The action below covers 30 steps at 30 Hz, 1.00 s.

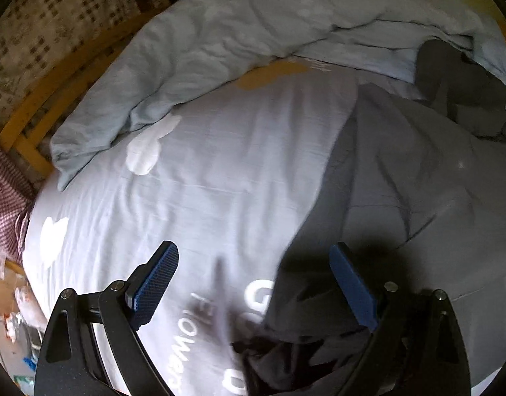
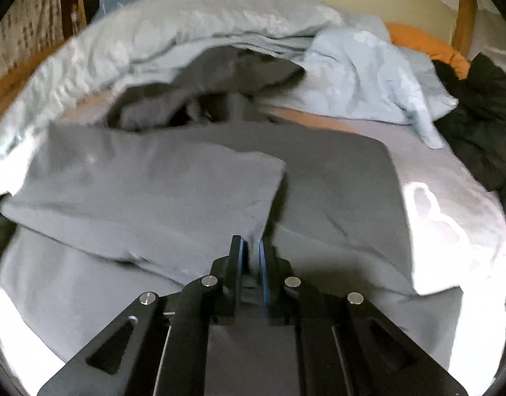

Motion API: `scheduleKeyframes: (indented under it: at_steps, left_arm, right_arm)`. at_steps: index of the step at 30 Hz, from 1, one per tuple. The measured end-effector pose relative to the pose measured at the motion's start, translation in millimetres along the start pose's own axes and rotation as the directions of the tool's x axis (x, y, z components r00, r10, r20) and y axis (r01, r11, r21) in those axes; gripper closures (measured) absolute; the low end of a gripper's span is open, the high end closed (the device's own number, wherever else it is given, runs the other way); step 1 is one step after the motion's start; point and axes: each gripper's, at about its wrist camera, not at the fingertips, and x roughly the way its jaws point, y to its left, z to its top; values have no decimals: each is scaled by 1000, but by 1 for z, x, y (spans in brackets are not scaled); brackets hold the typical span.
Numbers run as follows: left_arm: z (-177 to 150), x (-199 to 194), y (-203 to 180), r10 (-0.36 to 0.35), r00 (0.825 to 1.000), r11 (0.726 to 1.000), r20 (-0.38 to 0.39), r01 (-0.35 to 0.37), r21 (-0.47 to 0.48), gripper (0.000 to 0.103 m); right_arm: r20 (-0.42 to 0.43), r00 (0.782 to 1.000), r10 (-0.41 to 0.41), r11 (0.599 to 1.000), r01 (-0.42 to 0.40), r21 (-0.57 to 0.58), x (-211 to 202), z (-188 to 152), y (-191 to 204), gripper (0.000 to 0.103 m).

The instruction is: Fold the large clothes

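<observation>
A large grey garment (image 1: 401,181) lies spread on the bed's pale sheet (image 1: 203,165), which has white printed letters and shapes. My left gripper (image 1: 254,254) hangs open over the garment's near left edge, its right blue pad (image 1: 352,283) above the grey cloth and its left pad (image 1: 157,283) above the bare sheet. In the right wrist view the grey garment (image 2: 137,181) has one flap folded over onto itself. My right gripper (image 2: 251,250) is shut on the near corner of that flap, with the cloth pinched between its pads.
A crumpled light blue duvet (image 1: 220,33) (image 2: 187,23) is bunched along the far side of the bed. A dark garment (image 1: 461,89) lies beyond the grey one. A black jacket (image 2: 484,115) and an orange pillow (image 2: 424,43) sit far right. A wooden bed frame (image 1: 54,89) borders the left.
</observation>
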Motion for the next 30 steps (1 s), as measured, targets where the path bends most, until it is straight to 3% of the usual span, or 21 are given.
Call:
scheduleKeyframes:
  at_steps: [3,6,9,12,15,16,20,21,24,28,30]
  left_arm:
    - [0,-13,-9,12,999,999,42,-14,35,11]
    - [-2,-27,-23,2,994,996,113,-12,86,11]
    - [-3,-25,-41,20,987,990,156,-41,132,11]
    - [-5,-10,-52,91,986,980,142,-114,165,11]
    - [-17,-17,-48,69,983,989,168,-89,117,12]
    - [-24,-28,-46,44,979,992,199,-67,110,12]
    - [-67,-81,-50,-65,931,988,359,8,156,12]
    - [-75,-89,-54,-97,927,983,362,32,183,11]
    - [-102,-96,-74,-187,939,949,289,96,301,10]
    - [-132,-95,-106,-207,943,895,261,74,441,10]
    - [-141,-97,-119,-238,941,863,242,91,496,10]
  right_arm:
    - [3,998,-68,998,68,13,-2,-10,-15,89]
    - [13,1000,-10,993,9,116,-17,-15,-40,88]
    - [99,995,-4,979,-16,204,-43,-12,-57,88]
    - [162,986,-34,979,0,202,-63,-17,-60,88]
    - [152,988,21,985,-46,168,-74,-26,-60,88]
    - [151,988,34,985,-59,162,-77,-28,-59,88]
    - [133,986,104,987,-119,108,-85,-43,-49,88]
    - [125,985,120,987,-132,88,-85,-47,-44,88]
    - [124,987,98,994,-103,34,-84,-65,-24,88]
    - [65,990,128,989,-123,-84,-78,-89,4,88]
    - [49,990,135,983,-128,-129,-78,-100,14,80]
